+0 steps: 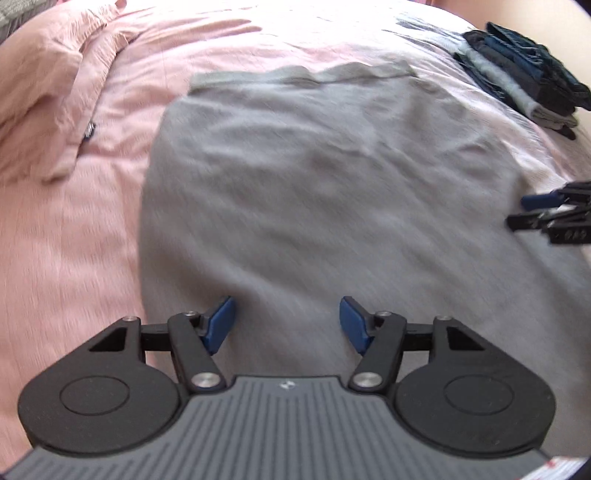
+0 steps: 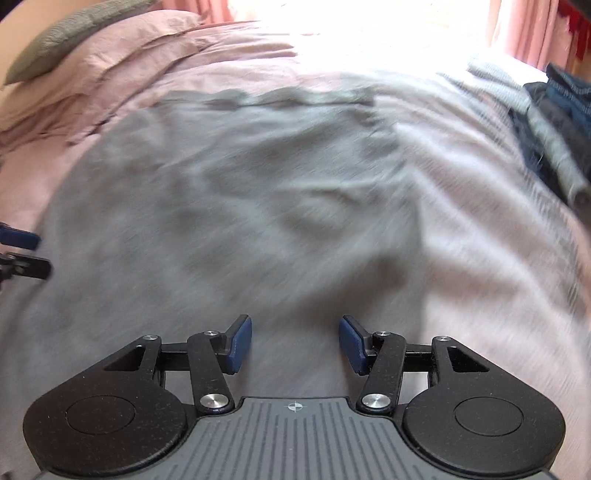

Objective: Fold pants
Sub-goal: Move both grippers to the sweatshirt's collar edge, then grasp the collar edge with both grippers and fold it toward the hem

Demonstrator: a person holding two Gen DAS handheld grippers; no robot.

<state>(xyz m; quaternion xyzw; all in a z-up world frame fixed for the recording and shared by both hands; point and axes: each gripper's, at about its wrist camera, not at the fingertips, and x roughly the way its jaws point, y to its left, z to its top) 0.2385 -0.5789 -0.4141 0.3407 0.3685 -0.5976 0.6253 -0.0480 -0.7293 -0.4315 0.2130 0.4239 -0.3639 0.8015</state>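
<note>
Pink bedding point(image 1: 74, 240) is seen beneath grey pants point(image 1: 295, 177) from the left wrist; the left gripper point(image 1: 287, 325) is held apart, empty, above their near end. From the right wrist, the right gripper point(image 2: 295, 343) is likewise parted, empty, over the pants point(image 2: 221, 206). Soft, limp fabric is judged; near corners should be pinched

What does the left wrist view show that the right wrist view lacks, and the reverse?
Left wrist only: a dark tag on the pink pillowcase.
Right wrist only: a grey-green pillow and pink curtains.
Both: grey pants spread flat on the pink duvet, the stack of folded dark clothes, and the open left gripper and right gripper above the pants.
</note>
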